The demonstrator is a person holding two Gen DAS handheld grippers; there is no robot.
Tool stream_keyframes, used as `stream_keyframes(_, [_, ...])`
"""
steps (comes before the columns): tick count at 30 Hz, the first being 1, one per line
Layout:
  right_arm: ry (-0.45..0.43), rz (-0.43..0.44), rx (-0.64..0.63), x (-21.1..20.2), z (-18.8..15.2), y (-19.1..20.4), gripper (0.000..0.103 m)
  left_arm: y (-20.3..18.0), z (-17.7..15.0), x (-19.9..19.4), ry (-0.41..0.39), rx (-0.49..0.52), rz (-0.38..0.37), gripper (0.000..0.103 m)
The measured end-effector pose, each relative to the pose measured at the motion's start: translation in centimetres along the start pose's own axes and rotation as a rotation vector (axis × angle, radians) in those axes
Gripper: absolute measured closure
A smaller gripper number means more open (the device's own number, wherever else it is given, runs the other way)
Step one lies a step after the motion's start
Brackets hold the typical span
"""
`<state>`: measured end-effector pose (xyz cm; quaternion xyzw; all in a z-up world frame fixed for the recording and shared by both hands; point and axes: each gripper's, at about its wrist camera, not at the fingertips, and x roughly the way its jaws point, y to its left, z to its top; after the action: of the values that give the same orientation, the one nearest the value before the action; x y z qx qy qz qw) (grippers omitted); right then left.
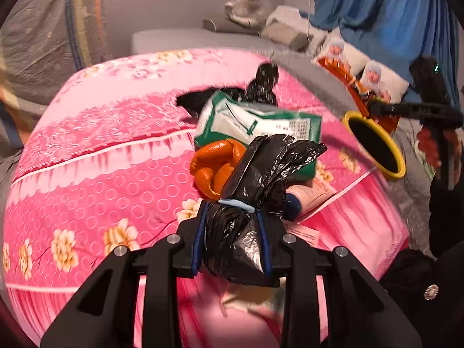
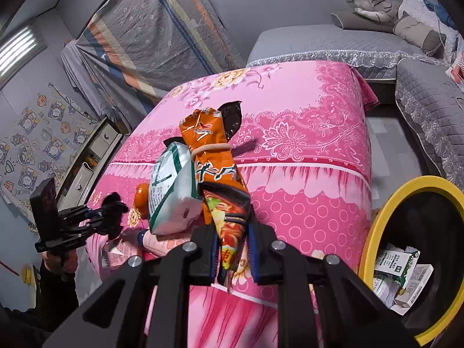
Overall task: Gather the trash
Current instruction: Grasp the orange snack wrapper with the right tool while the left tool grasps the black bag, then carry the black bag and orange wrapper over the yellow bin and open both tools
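My left gripper (image 1: pixel 234 232) is shut on a rolled black plastic bag (image 1: pixel 255 191) bound with a pale blue band, held just above the pink bedspread (image 1: pixel 95 150). My right gripper (image 2: pixel 233 252) is shut on an orange snack packet (image 2: pixel 216 162) bound with a rubber band, lifted over the bed. On the bedspread lie a green and white packet (image 1: pixel 255 124), orange peel (image 1: pixel 216 165), a pink bottle (image 1: pixel 311 195) and another black bag (image 1: pixel 261 84). The yellow-rimmed trash bin (image 2: pixel 417 258) stands at the right, with cartons (image 2: pixel 400 272) inside.
A grey sofa (image 2: pixel 333 46) with cushions lies beyond the bed. A blue curtain (image 1: pixel 385 8) hangs at the back right. A plastic-covered wardrobe (image 2: pixel 150 34) and a small cabinet (image 2: pixel 90 159) stand left. Printed paper (image 1: pixel 307 233) lies near the bed's edge.
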<state>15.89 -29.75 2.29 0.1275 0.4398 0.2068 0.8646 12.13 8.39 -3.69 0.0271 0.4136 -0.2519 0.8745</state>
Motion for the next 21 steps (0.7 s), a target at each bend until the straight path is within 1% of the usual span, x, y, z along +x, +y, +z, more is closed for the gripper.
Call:
stream_keyframes(3, [-0.012,0.043,0.024,-0.7,-0.1,-0.1,0.088,0.5,-0.5,-2.4,-0.069,-0.06,-0.016,0.074])
stream_keyframes(6, [-0.02,0.069,0.041,-1.3,-0.4,-0.3,0.088,0.3,-0.5,-4.2,-0.128,-0.098,-0.023,0.074])
stream_keyframes(9, [-0.018,0.117,0.07,-1.7,-0.8,-0.8,0.088,-0.7,-0.1,-5.4,-0.179,-0.093,-0.03,0.074])
stream_keyframes(12, [-0.031,0.126,0.092,-2.5,-1.4,-1.1,0.088,-2.5,0.9,-6.2,-0.23,-0.077,-0.063,0.074])
stream_keyframes(15, [-0.046,0.128,0.112,-3.2,-1.8,-1.7,0.088,-4.0,1.8,-6.2,-0.247,-0.053,-0.06,0.074])
stream_keyframes(21, [-0.105,0.104,0.162,-6.1,-2.8,-4.0,0.088,-7.5,4.7,-4.2,-0.25,-0.006,-0.132,0.074])
